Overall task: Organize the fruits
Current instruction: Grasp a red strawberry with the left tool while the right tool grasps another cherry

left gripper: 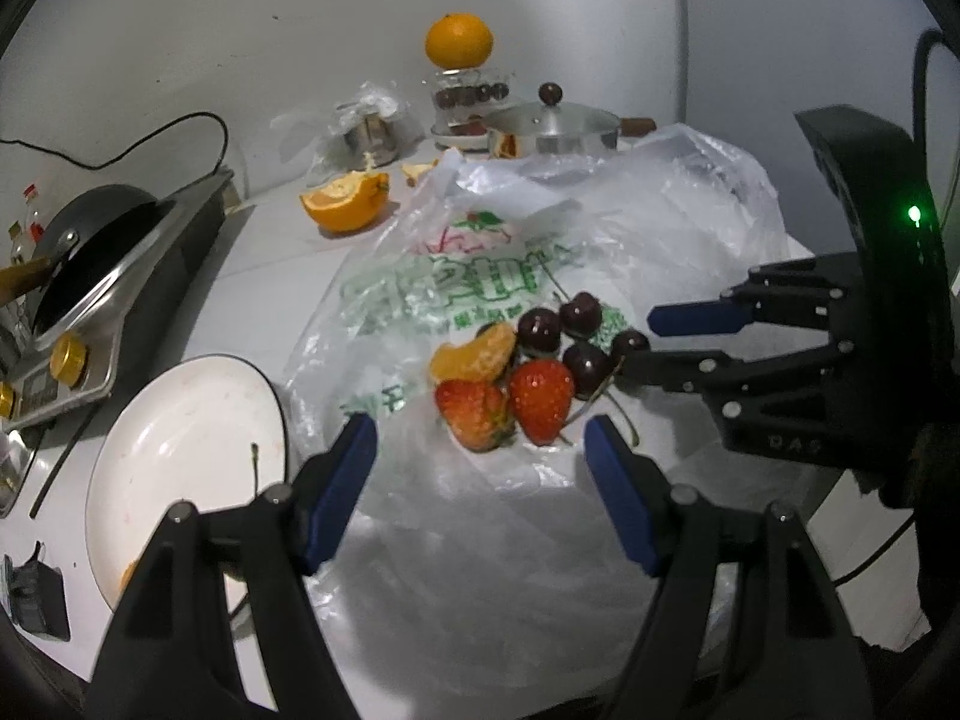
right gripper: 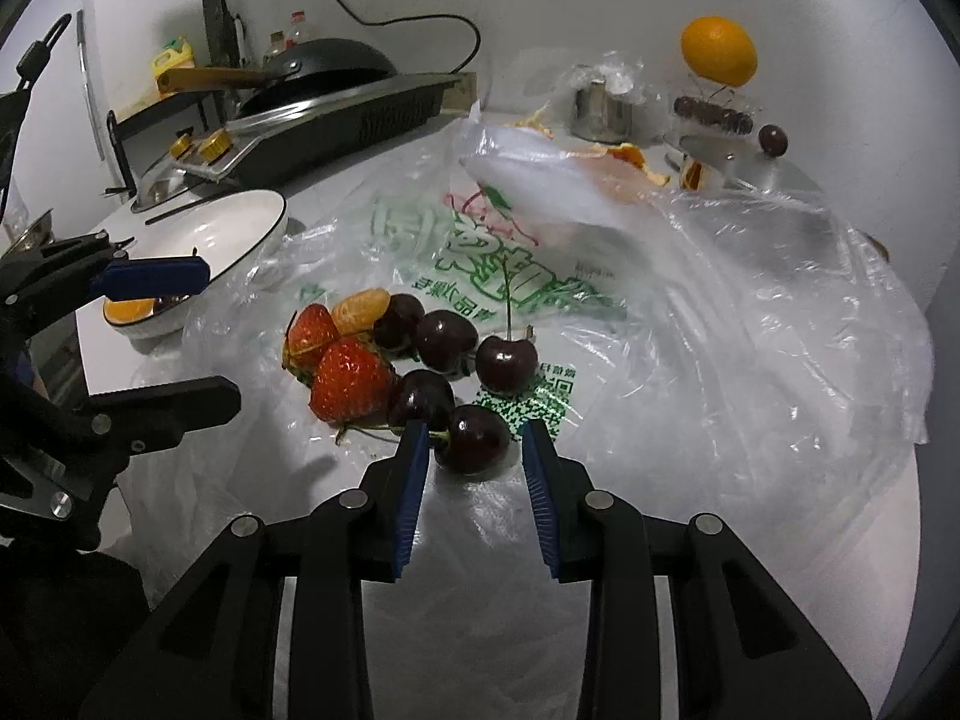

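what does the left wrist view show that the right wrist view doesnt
Only the left wrist view shows the cut orange half on the counter and the lidded steel pot. Only the right wrist view shows an orange segment lying in the white bowl, and the nearest cherry between the right gripper's open fingers. Both show two strawberries, the cherries, the plastic bag and the whole orange.

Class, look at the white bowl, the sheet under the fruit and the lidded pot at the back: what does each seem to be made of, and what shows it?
White bowl: probably glazed ceramic; glossy white with a dark rim.
Sheet: thin plastic bag; see-through, crinkled, green print.
Lidded pot: polished metal, likely steel or aluminium; mirror-like sheen. Its knob looks like wood.
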Motion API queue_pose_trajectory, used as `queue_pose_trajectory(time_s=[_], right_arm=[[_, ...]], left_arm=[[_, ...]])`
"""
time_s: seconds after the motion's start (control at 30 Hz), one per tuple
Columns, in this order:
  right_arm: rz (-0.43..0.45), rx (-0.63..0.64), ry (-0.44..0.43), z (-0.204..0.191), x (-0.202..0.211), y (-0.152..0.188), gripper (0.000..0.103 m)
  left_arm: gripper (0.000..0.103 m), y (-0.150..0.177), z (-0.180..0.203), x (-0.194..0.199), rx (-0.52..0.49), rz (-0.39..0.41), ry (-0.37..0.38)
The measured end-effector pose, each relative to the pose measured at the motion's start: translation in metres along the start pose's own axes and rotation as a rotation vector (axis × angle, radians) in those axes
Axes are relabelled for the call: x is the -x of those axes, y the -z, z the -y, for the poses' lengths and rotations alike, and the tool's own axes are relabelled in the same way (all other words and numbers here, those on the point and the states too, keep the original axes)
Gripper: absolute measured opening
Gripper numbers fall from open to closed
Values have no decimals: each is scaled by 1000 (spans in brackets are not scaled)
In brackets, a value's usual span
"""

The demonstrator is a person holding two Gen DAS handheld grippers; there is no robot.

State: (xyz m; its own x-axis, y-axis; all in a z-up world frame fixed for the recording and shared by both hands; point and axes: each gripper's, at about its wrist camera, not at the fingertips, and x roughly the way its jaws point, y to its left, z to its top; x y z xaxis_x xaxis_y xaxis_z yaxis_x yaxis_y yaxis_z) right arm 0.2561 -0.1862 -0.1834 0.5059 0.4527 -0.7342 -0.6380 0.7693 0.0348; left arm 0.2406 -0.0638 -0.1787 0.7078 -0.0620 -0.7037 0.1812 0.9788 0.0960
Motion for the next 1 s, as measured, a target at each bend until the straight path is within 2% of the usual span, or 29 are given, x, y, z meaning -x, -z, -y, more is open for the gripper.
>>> queue_pose_trajectory(time_s=[0.17,0.23,0.27,0.3,0.43,0.5,0.6,0.67,0.93,1.0], right_arm=[[-25,10,-17,0,-8,1,38],[-30,21,-31,-1,-9,1,38],[-29,26,-29,-2,-9,1,35],[-31,29,-28,-2,-9,1,30],[-24,19,-34,1,-8,1,30],[-18,11,-27,4,-6,1,24],[-4,-10,-25,9,-3,1,22],[1,-15,-20,11,-1,1,20],[-9,-38,-22,11,-4,-1,21],[-19,-38,-26,11,-7,-2,28]], left_arm=[[72,1,1,-9,-35,-14,-19],[68,0,2,-13,-58,-18,-25],[62,0,4,-16,-78,-23,-25],[60,0,4,-18,-91,-29,-25],[57,-1,9,-28,-162,-43,-36],[57,0,8,-31,-179,-53,-36],[57,1,5,-37,-192,-74,-23],[51,2,1,-41,-202,-85,-11],[50,0,-2,-53,-284,-99,27],[50,-3,-3,-56,-302,-98,36]])
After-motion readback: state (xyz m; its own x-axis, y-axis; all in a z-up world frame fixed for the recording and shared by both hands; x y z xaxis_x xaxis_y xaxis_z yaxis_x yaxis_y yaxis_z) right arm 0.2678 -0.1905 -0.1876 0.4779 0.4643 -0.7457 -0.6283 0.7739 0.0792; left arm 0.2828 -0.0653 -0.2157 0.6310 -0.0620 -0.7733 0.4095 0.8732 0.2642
